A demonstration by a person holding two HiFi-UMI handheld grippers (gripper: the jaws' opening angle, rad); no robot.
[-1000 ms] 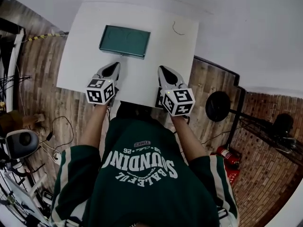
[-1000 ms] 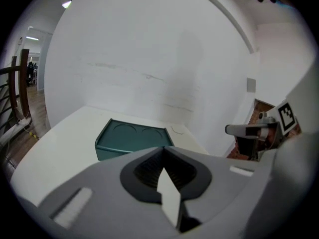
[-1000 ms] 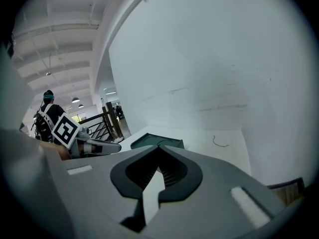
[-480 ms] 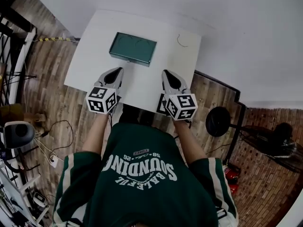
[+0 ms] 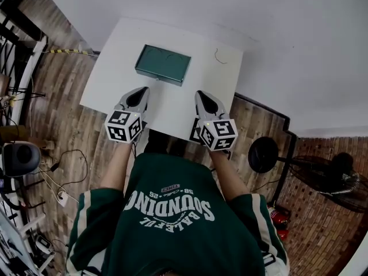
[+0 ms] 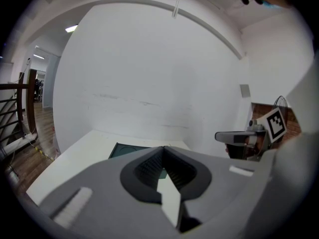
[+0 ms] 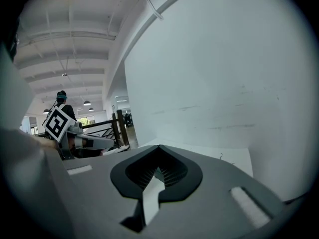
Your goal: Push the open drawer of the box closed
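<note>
Both tongs are closed, jaw tips met and nothing between them. The left gripper and the right gripper hang side by side over the near edge of the white table, apart from each other, their tips pointing toward the table's far side. The dark green box lies flat near the middle of the table, beyond both tips and touched by neither. Whether its drawer stands out cannot be made out from these views. A small dark squiggle lies on the table toward its far right corner.
</note>
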